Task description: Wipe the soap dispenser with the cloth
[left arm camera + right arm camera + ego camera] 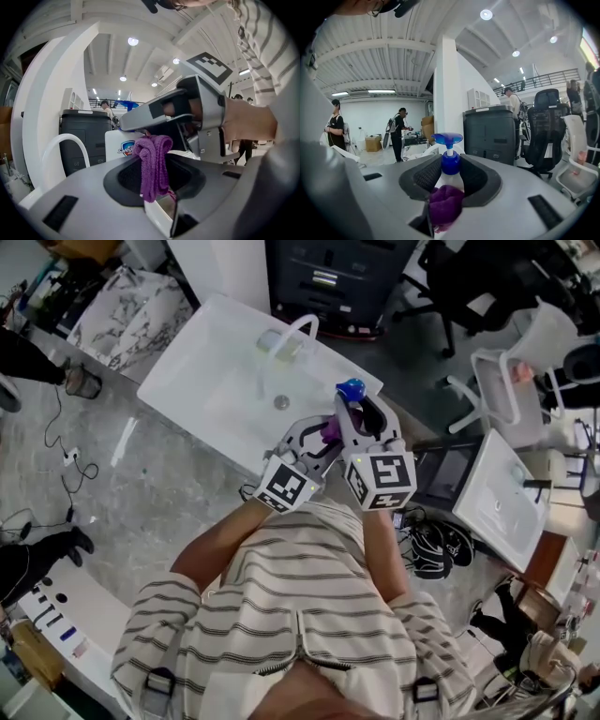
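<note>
White sink (187,362) below | right claw (451,174) grips blue-pumped white soap dispenser (449,161) | left claw (157,177) pinches purple cloth (153,161)

White basin (202,381), grey marbled floor (141,493); dark cabinet (328,277), black office chair (487,282); round ceiling lights (486,14).

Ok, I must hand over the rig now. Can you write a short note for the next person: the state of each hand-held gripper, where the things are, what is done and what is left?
The left hand-held gripper is shut on the purple knitted cloth, which lies against the bottle's side.
The right hand-held gripper is shut on the white plastic soap dispenser with a blue pump, upright, above the white sink.
Done: both things are picked up and the cloth is on the dispenser.
Left: wipe around the body. How much is already wiped cannot be told.
</note>
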The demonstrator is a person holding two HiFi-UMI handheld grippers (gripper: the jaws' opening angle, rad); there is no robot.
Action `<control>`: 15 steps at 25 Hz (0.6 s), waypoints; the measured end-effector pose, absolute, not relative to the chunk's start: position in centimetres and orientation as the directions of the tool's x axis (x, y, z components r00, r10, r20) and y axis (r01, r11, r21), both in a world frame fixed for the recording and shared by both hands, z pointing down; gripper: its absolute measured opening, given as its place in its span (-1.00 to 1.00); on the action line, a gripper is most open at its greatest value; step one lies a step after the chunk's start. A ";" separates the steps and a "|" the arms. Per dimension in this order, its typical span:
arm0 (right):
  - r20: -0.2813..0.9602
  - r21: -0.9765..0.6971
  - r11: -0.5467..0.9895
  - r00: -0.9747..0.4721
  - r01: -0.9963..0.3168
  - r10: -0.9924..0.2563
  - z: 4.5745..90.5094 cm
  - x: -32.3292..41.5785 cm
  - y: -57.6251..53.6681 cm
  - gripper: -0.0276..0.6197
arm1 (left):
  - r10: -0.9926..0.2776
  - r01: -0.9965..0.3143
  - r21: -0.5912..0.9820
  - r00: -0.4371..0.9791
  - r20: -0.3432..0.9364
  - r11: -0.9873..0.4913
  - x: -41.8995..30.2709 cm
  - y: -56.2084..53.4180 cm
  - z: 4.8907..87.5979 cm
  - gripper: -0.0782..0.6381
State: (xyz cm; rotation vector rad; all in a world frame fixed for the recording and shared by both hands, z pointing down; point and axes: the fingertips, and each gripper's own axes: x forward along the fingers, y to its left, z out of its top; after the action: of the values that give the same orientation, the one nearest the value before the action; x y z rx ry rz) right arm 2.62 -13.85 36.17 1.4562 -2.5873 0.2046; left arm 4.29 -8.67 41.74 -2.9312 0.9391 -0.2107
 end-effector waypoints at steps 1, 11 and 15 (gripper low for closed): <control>0.208 -0.037 0.513 -0.509 -0.857 -0.835 36.1 2.8 -13.8 -0.51 | -0.579 -0.571 -0.096 0.807 0.115 -0.815 4.4 -8.7 41.8 -0.46; 0.184 -0.054 0.499 -0.500 -0.865 -0.846 35.3 4.1 -12.6 -0.51 | -0.563 -0.558 -0.082 0.808 0.171 -0.826 5.0 -8.1 44.5 -0.45; 0.181 -0.059 0.491 -0.493 -0.869 -0.851 35.2 4.7 -12.3 -0.51 | -0.572 -0.570 -0.067 0.800 0.183 -0.819 4.5 -8.0 45.2 -0.45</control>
State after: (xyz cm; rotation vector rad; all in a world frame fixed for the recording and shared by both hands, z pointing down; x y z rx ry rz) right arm 4.69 -12.30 35.24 1.5083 -2.6008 0.2154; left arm 4.46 -8.00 45.16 -2.9718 0.9428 -0.3068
